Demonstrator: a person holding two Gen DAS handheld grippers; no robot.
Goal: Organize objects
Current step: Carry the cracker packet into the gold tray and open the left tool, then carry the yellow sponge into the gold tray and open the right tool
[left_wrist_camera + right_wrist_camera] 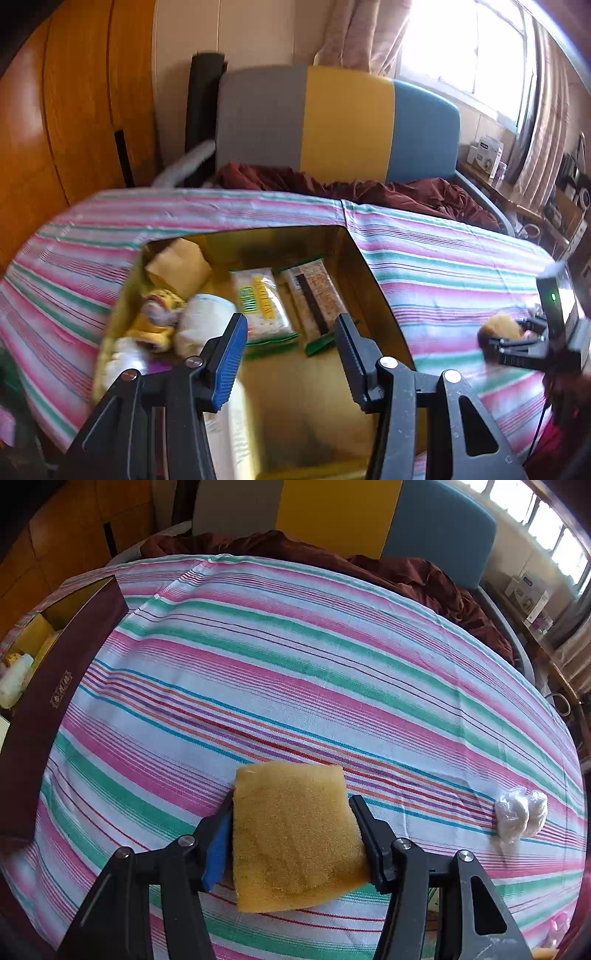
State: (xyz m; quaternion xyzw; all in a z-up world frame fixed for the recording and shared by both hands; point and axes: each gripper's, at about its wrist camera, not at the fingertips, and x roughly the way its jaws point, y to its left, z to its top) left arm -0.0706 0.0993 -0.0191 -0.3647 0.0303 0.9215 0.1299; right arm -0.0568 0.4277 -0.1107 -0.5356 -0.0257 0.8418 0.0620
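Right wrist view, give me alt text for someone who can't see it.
A right hand-held gripper is shut on a yellow sponge above a striped tablecloth. A dark open box stands at the left edge, and a small clear plastic-wrapped bundle lies on the cloth to the right.

The box [373,280] sits on the desk [295,664] to my left, snack packets [264,304] inside; the sponge [295,834] lies between my right fingers [364,823]; a wrapped bundle [521,812] rests further right.

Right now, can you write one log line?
left gripper: open, over box | right gripper: holding sponge | wrapped bundle: on cloth
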